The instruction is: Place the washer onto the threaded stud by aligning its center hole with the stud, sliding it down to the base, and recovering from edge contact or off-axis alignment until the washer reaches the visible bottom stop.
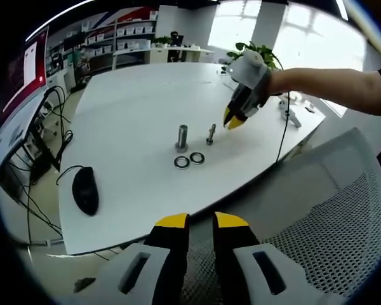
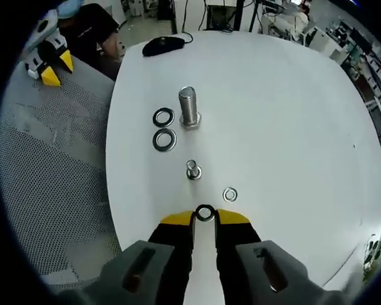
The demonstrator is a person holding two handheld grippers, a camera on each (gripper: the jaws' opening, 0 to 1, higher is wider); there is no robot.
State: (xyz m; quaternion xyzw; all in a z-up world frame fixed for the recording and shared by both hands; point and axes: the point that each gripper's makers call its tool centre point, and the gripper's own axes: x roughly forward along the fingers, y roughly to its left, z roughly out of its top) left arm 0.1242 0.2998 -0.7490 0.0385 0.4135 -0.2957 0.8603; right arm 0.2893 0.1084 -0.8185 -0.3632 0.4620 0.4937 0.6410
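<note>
Right claw [image 2: 204, 219] pinches small washer [image 2: 204, 213] near thin stud [image 2: 193, 169].

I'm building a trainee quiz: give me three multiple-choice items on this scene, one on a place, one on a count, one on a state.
1. The mouse lies: A on the table; B on a chair; C on the floor.
2. Washers lying loose on the table: A one; B three; C five.
3. The right tongs are: A empty; B gripping a small washer; C gripping a bolt.

Key: A, it rests near the table's edge. B, two large washers and one loose small washer. B, the ring sits between the yellow tips.
</note>
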